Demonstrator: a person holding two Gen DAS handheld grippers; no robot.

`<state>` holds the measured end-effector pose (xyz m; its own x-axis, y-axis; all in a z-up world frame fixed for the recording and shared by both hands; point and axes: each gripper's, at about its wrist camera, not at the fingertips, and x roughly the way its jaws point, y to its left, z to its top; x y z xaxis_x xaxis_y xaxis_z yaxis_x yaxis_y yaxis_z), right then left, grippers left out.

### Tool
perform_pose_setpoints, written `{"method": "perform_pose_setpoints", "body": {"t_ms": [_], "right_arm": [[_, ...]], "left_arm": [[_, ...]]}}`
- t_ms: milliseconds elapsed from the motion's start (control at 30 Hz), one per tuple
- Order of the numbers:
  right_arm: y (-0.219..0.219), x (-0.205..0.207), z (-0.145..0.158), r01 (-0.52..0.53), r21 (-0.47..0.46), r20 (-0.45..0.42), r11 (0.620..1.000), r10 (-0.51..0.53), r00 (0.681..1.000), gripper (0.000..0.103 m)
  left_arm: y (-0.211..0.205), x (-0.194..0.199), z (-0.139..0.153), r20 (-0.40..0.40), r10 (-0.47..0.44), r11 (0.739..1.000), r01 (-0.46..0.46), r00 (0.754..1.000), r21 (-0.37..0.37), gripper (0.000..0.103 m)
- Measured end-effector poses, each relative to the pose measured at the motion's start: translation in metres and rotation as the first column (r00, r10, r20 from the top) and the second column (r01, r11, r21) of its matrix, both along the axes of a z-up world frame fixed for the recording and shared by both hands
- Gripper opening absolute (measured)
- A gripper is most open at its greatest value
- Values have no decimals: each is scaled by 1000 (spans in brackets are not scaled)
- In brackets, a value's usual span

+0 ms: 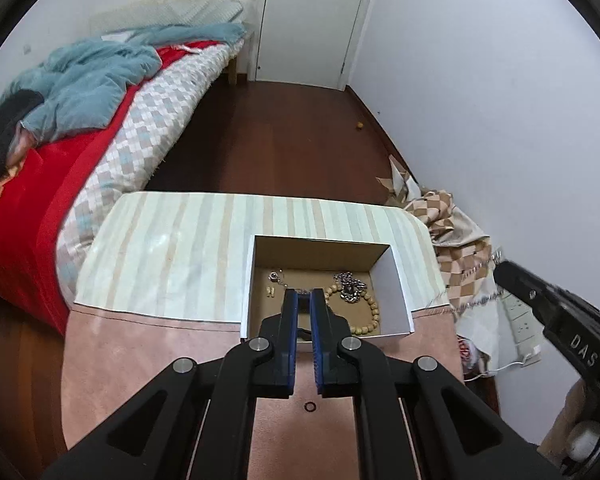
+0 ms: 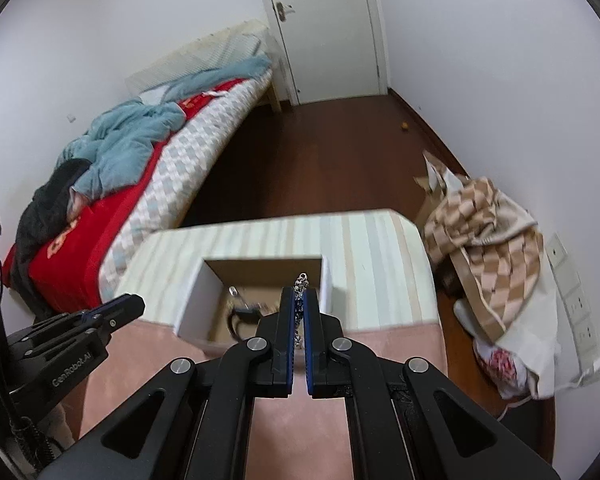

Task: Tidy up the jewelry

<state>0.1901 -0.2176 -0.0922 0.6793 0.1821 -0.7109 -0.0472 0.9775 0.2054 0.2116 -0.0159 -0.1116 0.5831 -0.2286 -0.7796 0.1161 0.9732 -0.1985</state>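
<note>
Over box (image 2: 188, 304) — right claw (image 2: 299, 300) pinching silver chain (image 2: 300, 282); left claw (image 1: 304, 300) clenched, marked "GenRobot.AI".

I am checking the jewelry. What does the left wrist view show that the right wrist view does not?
Left only: a bead bracelet and silver chain in the box, plus a ring on the table.
Right only: a chain pinched in the right gripper.
Both: the box, bed and door.

Even soft indoor light, fisheye-curved dark edges, right view slightly motion-blurred
</note>
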Motion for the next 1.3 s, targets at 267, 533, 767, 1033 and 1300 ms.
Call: {"method": "perform_pose_setpoints", "body": {"t_ms": [267,533,767,1033,1300], "right_arm": [[7,-8,-8,-19,12,-11,1000,19,1000,4],[-14,-40,-75,52,21,-141,998,-48,989,4],[-36,-56,-106,116,22,-206,993,-109,972,4],[-40,-49,-76,110,24,-147,994,-105,984,4],[-31,-29,-28,57,72,-65,996,-53,997,4]], "left_arm": [[-3,-24,-63,-145,-4,1000,3,989,-3,55],[-30,-41,-136,-266,-29,997,48,964,64,55],[-53,-42,-159,-250,-49,983,91,967,161,8],[-36,-42,-120,-182,-37,996,50,983,69,1],[-7,-17,-26,-29,-31,999,30,999,-31,1]]}}
